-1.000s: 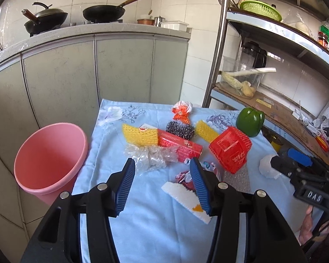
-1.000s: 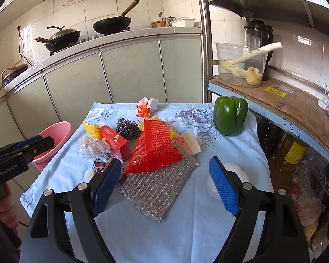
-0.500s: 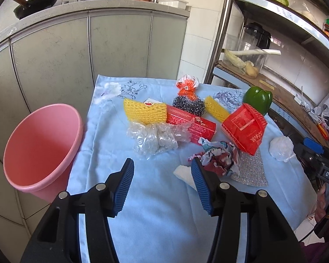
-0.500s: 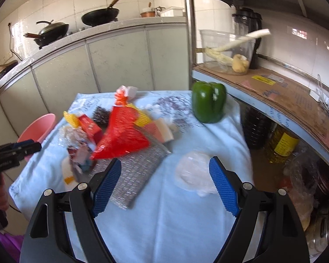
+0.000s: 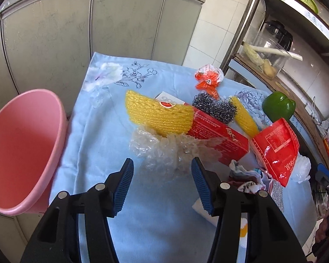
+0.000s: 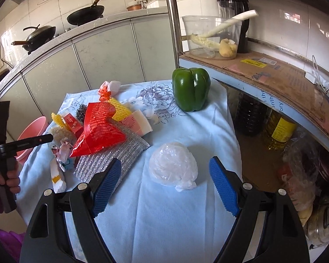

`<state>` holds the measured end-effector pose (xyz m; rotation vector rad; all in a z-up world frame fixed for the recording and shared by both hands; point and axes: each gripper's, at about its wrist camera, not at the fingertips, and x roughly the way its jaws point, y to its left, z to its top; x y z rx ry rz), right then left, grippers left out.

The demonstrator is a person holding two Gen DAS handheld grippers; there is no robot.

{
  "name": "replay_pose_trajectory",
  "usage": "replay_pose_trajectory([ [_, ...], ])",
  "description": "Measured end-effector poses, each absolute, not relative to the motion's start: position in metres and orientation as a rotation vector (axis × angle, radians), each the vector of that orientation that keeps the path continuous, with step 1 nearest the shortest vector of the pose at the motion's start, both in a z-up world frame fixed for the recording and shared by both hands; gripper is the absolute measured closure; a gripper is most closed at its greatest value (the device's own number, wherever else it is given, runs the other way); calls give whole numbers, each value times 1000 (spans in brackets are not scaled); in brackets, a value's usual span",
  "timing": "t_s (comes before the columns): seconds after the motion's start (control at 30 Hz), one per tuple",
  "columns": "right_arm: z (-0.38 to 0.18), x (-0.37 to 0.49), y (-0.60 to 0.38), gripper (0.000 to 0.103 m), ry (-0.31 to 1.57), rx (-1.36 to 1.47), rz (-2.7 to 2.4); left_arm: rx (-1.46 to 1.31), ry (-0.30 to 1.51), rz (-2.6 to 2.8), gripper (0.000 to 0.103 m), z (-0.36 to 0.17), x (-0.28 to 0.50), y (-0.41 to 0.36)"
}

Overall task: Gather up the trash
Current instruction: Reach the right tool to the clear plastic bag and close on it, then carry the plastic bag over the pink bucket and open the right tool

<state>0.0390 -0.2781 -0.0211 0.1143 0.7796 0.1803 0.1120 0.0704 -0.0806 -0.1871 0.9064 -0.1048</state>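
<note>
Trash lies on a light blue cloth-covered table [image 5: 155, 223]. My left gripper [image 5: 162, 179] is open, its blue pads just short of a crumpled clear plastic wrap [image 5: 164, 151]. Behind that are yellow foam netting [image 5: 155, 116], a red box [image 5: 217, 138], a steel scourer [image 5: 215, 109], a red snack bag [image 5: 276, 149] and crumpled paper [image 5: 247, 175]. The pink bin [image 5: 19, 153] stands left of the table. My right gripper [image 6: 164, 186] is open, framing a balled white plastic bag [image 6: 173, 166]. The red snack bag [image 6: 98, 129] lies on a silver mesh pad [image 6: 111, 155].
A green bell pepper [image 6: 192, 88] stands at the table's far right. A metal shelf rack [image 6: 263, 72] with cardboard, a clear container and oil bottles [image 6: 278, 129] runs along the right. Grey cabinets [image 5: 98, 30] back the table. A hand [image 6: 8, 179] holds the left gripper's handle.
The left gripper moved forward and down toward the clear plastic wrap. The right gripper swung right and closed in on the white plastic bag, which now sits between its fingers. Both stayed open.
</note>
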Motion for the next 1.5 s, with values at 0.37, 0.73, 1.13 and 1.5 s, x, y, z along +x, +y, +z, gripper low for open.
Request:
replay_pose_trajectory([
  [0.37, -27, 50, -278, 20, 809, 121, 176, -201, 883, -198, 84, -81, 110, 62],
  [0.73, -38, 58, -284, 20, 863, 129, 154, -227, 831, -240, 88, -61, 79, 63],
  [1.13, -52, 63, -278, 46, 916, 110, 142, -239, 802, -254, 88, -49, 53, 67],
  [1.5, -36, 46, -269, 71, 875, 91, 165, -244, 753, -259, 88, -35, 31, 72],
])
